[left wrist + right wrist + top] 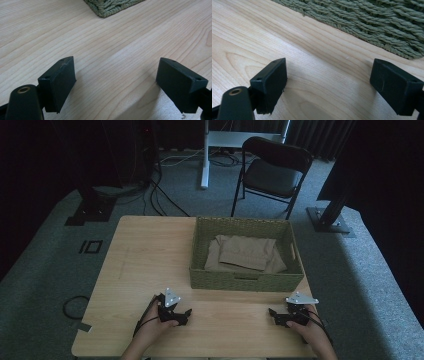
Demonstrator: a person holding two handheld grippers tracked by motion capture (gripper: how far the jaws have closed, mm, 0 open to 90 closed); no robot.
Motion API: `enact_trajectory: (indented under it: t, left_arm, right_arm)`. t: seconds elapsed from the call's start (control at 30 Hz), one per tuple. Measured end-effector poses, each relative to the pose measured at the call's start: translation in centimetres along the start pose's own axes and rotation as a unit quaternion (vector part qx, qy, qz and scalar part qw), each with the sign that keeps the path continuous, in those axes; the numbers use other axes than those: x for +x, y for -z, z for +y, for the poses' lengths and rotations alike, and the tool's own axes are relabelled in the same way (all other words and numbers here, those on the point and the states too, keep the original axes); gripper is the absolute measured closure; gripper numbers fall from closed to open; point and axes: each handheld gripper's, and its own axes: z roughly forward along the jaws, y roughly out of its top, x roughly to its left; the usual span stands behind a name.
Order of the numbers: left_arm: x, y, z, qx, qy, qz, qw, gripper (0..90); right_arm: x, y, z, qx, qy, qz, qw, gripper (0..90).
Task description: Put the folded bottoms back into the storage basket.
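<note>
A green woven basket (pixel 246 281) stands on the far right half of the wooden table (pixel 145 260), with folded tan cloth (pixel 247 252) lying inside it. My left gripper (pixel 186 313) rests low over the table near its front edge, left of the basket, open with bare wood between its jaws (pixel 116 80). My right gripper (pixel 272 313) sits near the front edge below the basket's right end, open too, nothing between its jaws (pixel 328 82). A corner of the basket (pixel 110 6) shows ahead in the left gripper view; the basket's woven wall (pixel 372 22) runs close ahead in the right gripper view.
A black folding chair (pixel 272 170) and a white stand (pixel 206 155) are behind the table on grey carpet. Cables (pixel 160 195) run over the floor at the back left, and dark frame feet (pixel 330 220) stand at both sides.
</note>
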Motion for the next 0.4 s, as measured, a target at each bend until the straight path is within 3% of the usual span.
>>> enact_trajectory:
  t: [0.4]
  left_arm:
    - [0.02,-0.05,0.01,0.001,0.004,0.006,1.0000,15.3]
  right_arm:
    - [0.03,-0.04,0.01,0.001,0.002,0.002,1.0000,12.4]
